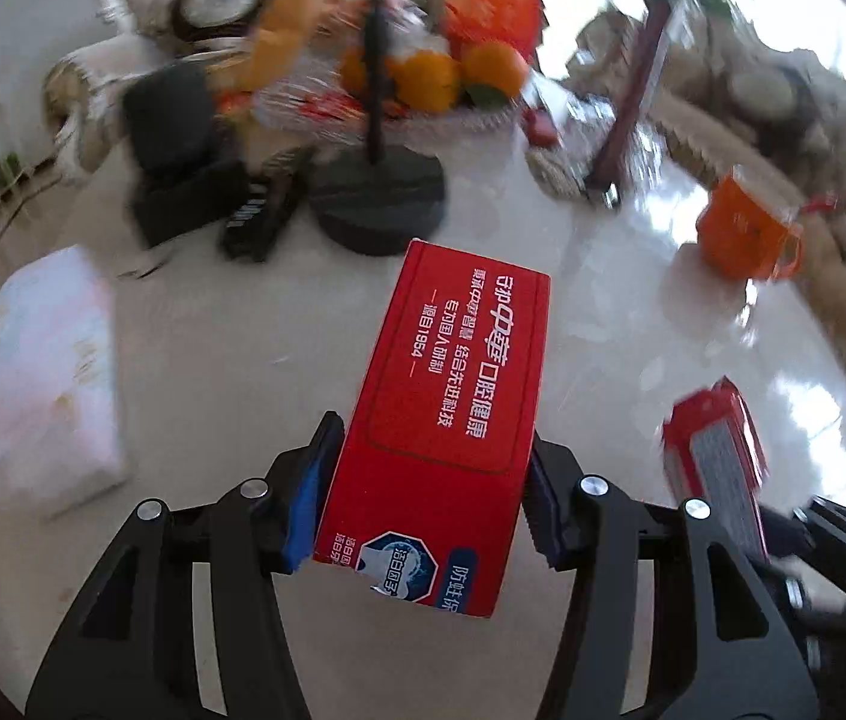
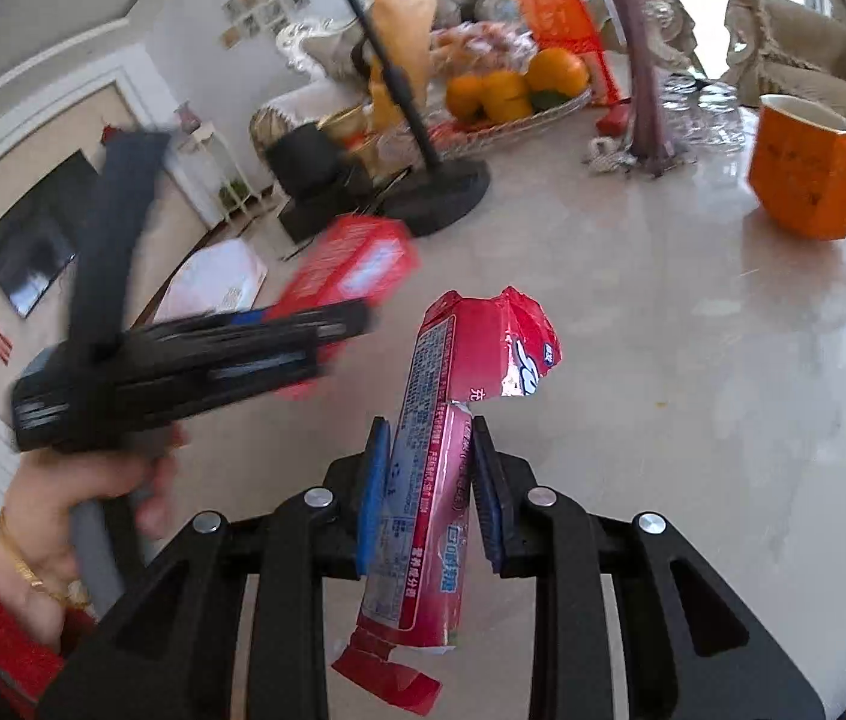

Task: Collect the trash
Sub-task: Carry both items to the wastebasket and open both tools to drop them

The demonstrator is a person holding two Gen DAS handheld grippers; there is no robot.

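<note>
My left gripper (image 1: 432, 468) is shut on a red toothpaste box (image 1: 453, 384) with white print, held above the pale round table (image 1: 243, 330). In the right wrist view that same box (image 2: 357, 264) shows blurred at the left, in the left gripper (image 2: 339, 324) that a hand (image 2: 63, 510) in a red sleeve carries. My right gripper (image 2: 429, 468) is shut on a torn pink and red snack wrapper (image 2: 441, 450), its ripped top sticking up past the pads. The wrapper (image 1: 717, 456) also appears at the right of the left wrist view.
An orange mug (image 2: 807, 174) stands at the right of the table. A black round stand base (image 2: 441, 192) with a pole, a fruit tray of oranges (image 2: 507, 96), a black box (image 2: 309, 168) and a white tissue pack (image 1: 45, 378) crowd the far side and left.
</note>
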